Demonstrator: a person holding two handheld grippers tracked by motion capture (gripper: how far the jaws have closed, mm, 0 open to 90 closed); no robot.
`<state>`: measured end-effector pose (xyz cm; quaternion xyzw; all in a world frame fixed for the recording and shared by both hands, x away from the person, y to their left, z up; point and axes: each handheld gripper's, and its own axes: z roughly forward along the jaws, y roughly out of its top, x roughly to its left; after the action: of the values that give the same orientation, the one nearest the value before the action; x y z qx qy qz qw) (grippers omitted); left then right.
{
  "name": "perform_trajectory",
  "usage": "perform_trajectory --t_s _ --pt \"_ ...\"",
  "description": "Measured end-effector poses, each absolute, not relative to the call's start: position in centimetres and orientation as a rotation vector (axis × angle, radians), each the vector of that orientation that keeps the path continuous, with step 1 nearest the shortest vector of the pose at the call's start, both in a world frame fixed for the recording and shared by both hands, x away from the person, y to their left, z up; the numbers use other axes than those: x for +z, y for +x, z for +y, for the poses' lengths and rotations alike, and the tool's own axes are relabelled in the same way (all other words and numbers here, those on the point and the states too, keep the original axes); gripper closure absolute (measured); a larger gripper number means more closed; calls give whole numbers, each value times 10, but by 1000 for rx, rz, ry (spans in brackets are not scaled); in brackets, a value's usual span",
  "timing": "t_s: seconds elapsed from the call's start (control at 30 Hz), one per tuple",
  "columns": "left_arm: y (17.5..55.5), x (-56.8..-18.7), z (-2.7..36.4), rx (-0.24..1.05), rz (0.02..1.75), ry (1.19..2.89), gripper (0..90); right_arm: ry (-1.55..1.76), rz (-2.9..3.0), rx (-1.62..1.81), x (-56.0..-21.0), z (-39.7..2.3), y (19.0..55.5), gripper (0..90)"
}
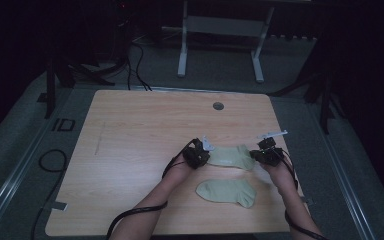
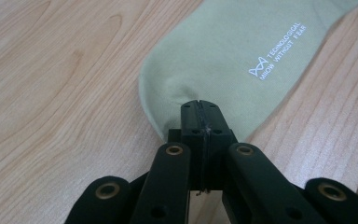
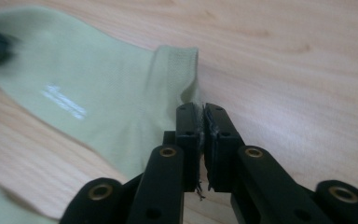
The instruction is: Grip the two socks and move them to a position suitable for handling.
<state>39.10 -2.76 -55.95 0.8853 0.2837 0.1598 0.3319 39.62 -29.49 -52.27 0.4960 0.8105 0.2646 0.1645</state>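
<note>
Two pale green socks lie on the wooden table (image 1: 130, 150). The farther sock (image 1: 231, 156) is stretched flat between both grippers. My left gripper (image 1: 198, 155) is shut on its rounded toe end, where the fabric puckers at the jaw tips (image 2: 199, 103); white printed lettering runs across the sock (image 2: 242, 42). My right gripper (image 1: 266, 156) pinches the ribbed cuff corner of the same sock (image 3: 98, 93), its jaws (image 3: 201, 108) together but for a thin slit. The nearer sock (image 1: 227, 192) lies loose between the person's forearms.
A round grey cable hole (image 1: 218, 106) sits near the table's far edge. Black cables trail from both grippers over the front edge. A white desk frame (image 1: 220, 30) stands on the floor beyond. The table's right edge is close to my right gripper.
</note>
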Motion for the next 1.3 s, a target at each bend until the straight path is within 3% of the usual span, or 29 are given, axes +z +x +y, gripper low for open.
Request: perform_trajectory --t_s 0.1,0.23,0.3,0.9,1.0,1.1,1.13,1.17,1.23,1.3 --pt "389 -559 -27 417 740 2323 894 1419 2269 714 -530 -294 395 746" --pt "388 -559 -27 407 739 2324 893 1415 2252 752 -528 -293 393 811" --pt "387 -559 -26 407 743 2318 893 1404 2264 777 -527 -289 392 898" --pt "377 -560 -17 387 774 2304 891 1376 2335 744 -546 -277 396 889" --pt "378 -557 -19 361 798 2302 830 1389 2352 756 -544 -277 398 840" --pt "378 -555 -20 338 803 2290 657 1383 2353 759 -542 -277 398 799" --pt "375 -552 -22 348 811 2288 657 1388 2354 775 -541 -278 398 755" --pt "372 -548 -22 353 809 2287 555 1382 2398 807 -538 -278 397 550" --pt "369 -543 -22 370 801 2295 497 1350 2412 808 -535 -276 394 488" --pt "366 -537 -19 363 798 2285 495 1338 2417 808 -533 -275 392 464"
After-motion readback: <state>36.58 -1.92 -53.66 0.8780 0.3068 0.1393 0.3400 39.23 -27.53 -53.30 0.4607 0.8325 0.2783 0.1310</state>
